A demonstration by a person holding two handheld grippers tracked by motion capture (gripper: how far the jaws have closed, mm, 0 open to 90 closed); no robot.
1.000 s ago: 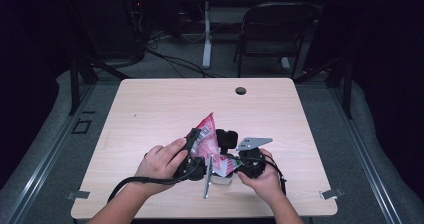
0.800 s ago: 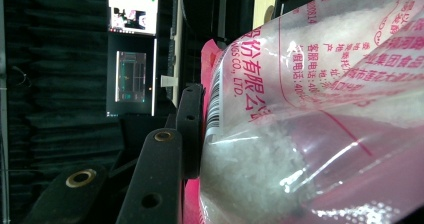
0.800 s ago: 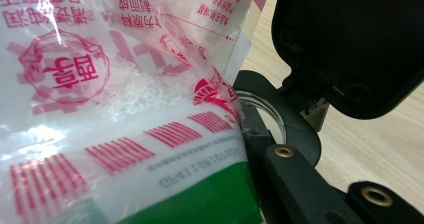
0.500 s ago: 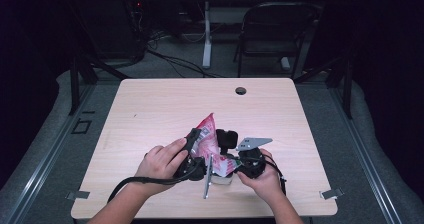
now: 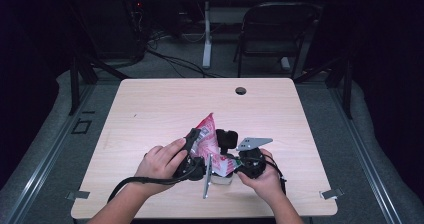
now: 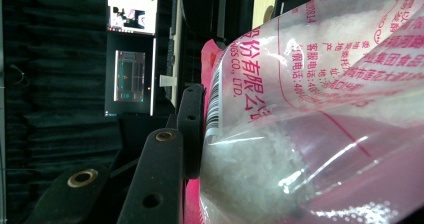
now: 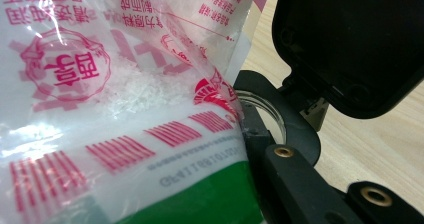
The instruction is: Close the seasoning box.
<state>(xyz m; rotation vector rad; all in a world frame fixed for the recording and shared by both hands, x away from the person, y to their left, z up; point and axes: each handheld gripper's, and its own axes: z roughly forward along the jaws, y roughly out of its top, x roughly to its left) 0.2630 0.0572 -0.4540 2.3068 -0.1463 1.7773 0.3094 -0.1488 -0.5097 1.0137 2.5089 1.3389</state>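
Pale wooden table (image 5: 150, 109) bears a soft, slippery bag of white granules (image 5: 206, 136), clamped by left gripper (image 5: 192, 149) and right gripper (image 5: 227, 156); grasp edges.

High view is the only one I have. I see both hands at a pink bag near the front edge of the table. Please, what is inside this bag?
Observer: The left gripper view shows the bag is clear plastic with red print, and white grains like salt or sugar lie inside.
Operator: Thank you. Do the left tongs really touch it?
Observer: Yes. One black jaw of the left tongs lies flat against the bag's side beside a barcode; the other jaw is hidden behind the bag.
Operator: Is something close to the bag on the right side?
Observer: In the right gripper view, a clear round container stands on the table just behind the jaw, beside the bag.
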